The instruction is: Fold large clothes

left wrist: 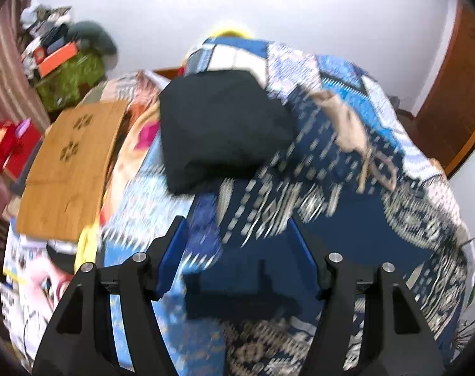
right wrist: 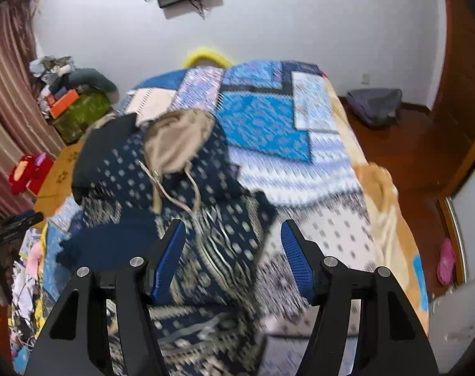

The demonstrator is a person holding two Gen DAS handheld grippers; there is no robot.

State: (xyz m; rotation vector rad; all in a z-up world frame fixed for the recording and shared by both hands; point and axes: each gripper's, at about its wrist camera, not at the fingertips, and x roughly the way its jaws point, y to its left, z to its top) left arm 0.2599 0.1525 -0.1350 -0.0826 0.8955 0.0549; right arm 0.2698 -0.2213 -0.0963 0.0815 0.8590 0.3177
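Navy garment [right wrist: 206,235] between the fingers: white dotted and banded print. Folded garment [left wrist: 221,125] ahead: plain black. Bedspread [right wrist: 268,125]: blue-white patchwork.

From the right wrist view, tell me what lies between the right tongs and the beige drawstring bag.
Only the navy patterned garment, with the beige drawstring bag and its cords resting on it.

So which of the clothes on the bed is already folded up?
The plain black garment, a neat compact bundle. The navy patterned garment lies spread out, and the beige piece sits crumpled on it.
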